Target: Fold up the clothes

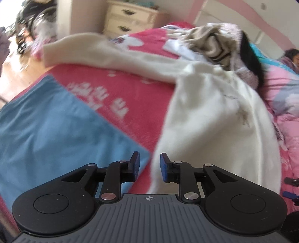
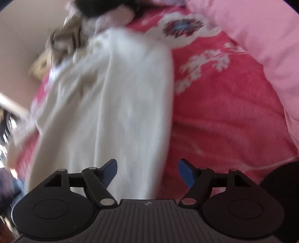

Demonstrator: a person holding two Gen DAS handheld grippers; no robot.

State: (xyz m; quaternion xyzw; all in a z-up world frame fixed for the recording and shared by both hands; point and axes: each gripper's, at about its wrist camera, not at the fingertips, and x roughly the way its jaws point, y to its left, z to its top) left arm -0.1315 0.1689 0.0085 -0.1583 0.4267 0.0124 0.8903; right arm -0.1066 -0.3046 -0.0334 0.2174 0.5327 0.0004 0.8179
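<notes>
A cream-white sweater (image 1: 214, 112) lies spread on the red patterned bed cover (image 1: 121, 89), one sleeve stretched toward the far left. My left gripper (image 1: 149, 166) is open, its blue pads (image 1: 136, 166) apart, with the sweater's lower left edge lying between them. In the right wrist view the same sweater (image 2: 115, 112) runs up the middle. My right gripper (image 2: 147, 172) is wide open over the sweater's lower right hem, holding nothing.
A blue cloth (image 1: 46, 130) lies on the bed at left. A heap of beige, pink and black clothes (image 1: 224, 46) sits beyond the sweater. A pink quilt (image 2: 261, 46) bulks at right. A cream dresser (image 1: 130, 16) stands behind the bed.
</notes>
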